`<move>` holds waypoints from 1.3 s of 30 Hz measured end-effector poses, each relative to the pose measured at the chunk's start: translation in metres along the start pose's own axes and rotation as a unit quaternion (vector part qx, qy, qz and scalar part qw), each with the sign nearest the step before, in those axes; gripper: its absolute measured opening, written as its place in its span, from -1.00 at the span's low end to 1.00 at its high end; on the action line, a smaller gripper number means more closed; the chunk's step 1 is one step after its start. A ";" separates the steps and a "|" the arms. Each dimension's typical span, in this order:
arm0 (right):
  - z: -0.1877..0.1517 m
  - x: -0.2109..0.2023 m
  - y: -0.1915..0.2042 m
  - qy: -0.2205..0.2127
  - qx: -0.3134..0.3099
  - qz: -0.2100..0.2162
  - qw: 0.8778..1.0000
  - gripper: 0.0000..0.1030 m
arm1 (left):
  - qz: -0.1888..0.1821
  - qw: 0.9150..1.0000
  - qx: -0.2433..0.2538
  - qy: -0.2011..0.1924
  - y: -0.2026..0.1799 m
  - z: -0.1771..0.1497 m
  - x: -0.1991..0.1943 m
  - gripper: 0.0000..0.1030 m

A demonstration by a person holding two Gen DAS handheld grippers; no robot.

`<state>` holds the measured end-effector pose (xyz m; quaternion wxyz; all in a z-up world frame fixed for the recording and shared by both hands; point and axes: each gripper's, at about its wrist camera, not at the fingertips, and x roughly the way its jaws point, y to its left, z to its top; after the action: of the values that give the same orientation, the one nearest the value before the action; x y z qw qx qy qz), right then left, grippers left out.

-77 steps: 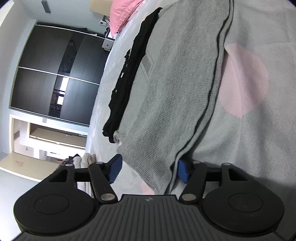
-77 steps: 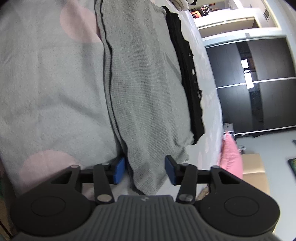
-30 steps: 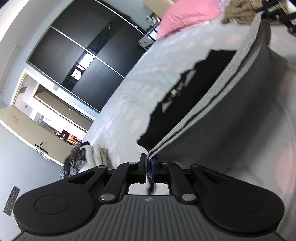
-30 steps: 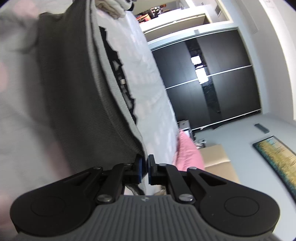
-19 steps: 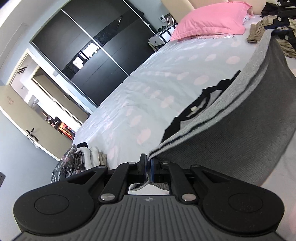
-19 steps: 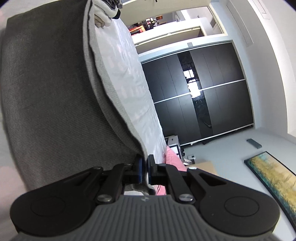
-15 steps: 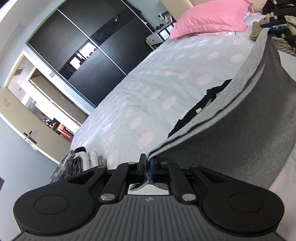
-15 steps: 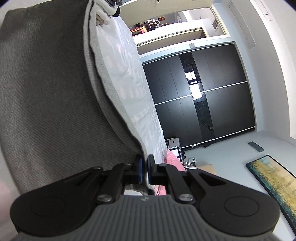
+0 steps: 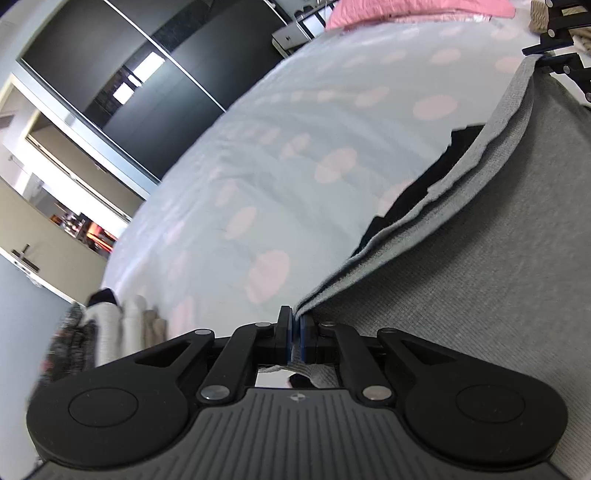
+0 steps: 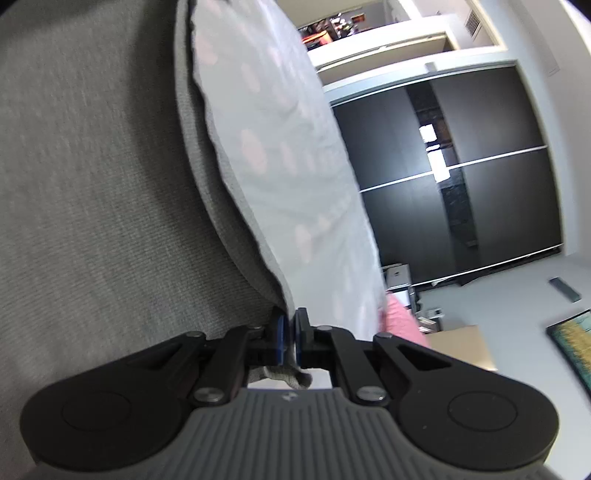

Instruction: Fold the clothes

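Cloth fills much of both views: it is a grey knit garment, held up over the bed; the left tool is clenched on one corner of its edge, with the blue pads pressed tight on the cloth and a little bit of grey poking out behind them; the right tool is clenched on another corner of the grey knit garment, and a small grey tuft hangs under its pads too; in the left view the right tool shows far off at the top right, at the other end of the same edge; the edge runs between the two tools and sags a bit in the middle; the edge looks like more than one layer of cloth lying together.

A black garment lies on the bed just under the lifted grey edge, and part of it is hidden by the grey cloth; the bed has a pale cover with pink dots; a pink pillow sits at the far end of the bed; a small pile of clothes, blurry, lies at the near left side of the bed; dark sliding wardrobe doors stand behind the bed; a picture hangs on the wall at the right.
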<state>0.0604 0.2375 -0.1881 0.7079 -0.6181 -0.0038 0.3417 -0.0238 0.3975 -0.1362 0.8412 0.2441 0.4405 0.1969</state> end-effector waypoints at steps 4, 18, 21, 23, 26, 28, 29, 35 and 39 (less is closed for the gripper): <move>0.003 0.022 0.014 0.010 0.001 0.018 1.000 -0.87 | -0.017 1.000 -0.014 0.010 -0.001 -0.004 0.024 -0.83; -0.012 0.024 0.013 0.058 0.059 0.003 0.997 -0.55 | 0.027 0.996 -0.090 -0.002 0.035 -0.016 0.020 -0.21; -0.017 0.012 0.006 0.063 0.071 0.008 0.995 -0.55 | 0.022 0.996 -0.092 0.002 0.037 -0.026 0.003 -0.16; -0.022 -0.001 0.003 0.068 0.088 0.018 0.994 -0.55 | 0.012 0.995 -0.097 0.005 0.037 -0.034 -0.010 -0.16; -0.029 -0.026 0.004 0.068 0.108 0.031 0.991 -0.55 | -0.010 0.994 -0.106 0.004 0.033 -0.048 -0.034 -0.16; -0.031 -0.044 0.008 0.065 0.119 0.042 0.990 -0.55 | -0.023 0.994 -0.106 0.002 0.027 -0.059 -0.053 -0.16; -0.032 -0.053 0.010 0.064 0.125 0.048 0.989 -0.55 | -0.030 0.994 -0.107 0.001 0.024 -0.064 -0.062 -0.16; -0.042 -0.121 0.038 0.043 0.106 0.070 0.991 -0.33 | -0.060 0.996 -0.063 -0.008 -0.011 -0.089 -0.116 -0.10; -0.048 -0.155 0.062 0.031 0.080 0.085 0.993 -0.32 | -0.069 0.997 -0.001 -0.018 -0.045 -0.099 -0.139 -0.04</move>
<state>-0.0678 0.1204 -0.1890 0.7231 -0.5684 0.0981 0.3800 -0.1754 0.3094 -0.1213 0.8604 0.2162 0.4413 0.1348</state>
